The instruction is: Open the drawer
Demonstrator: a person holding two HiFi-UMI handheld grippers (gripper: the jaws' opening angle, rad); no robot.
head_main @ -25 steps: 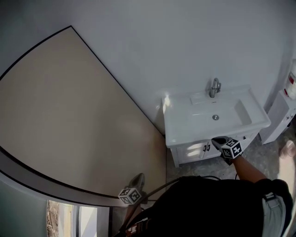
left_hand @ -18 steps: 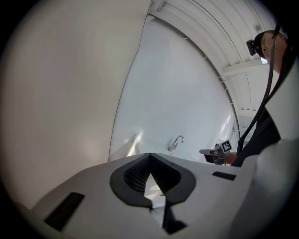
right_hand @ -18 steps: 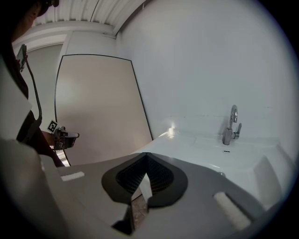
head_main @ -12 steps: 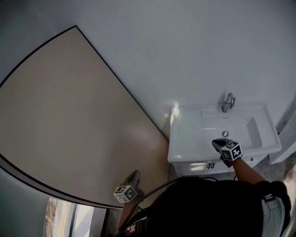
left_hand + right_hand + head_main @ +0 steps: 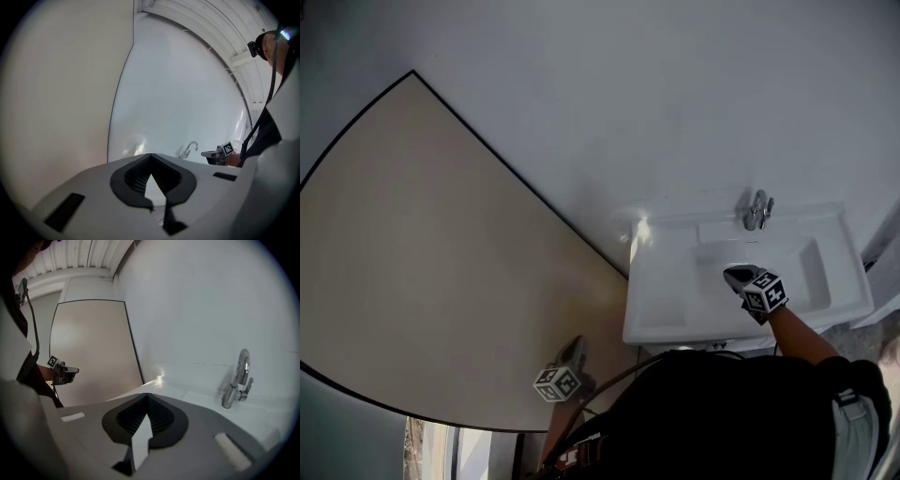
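Over the white sink, right hand-held gripper; faucet beyond.

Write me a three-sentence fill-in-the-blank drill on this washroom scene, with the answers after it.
1. The right gripper hangs above the white ____.
2. Of the two grippers, the one nearer the faucet is the ____ one.
3. The fingers of the left gripper are ____, with nothing between them.
Missing words: sink; right; shut.
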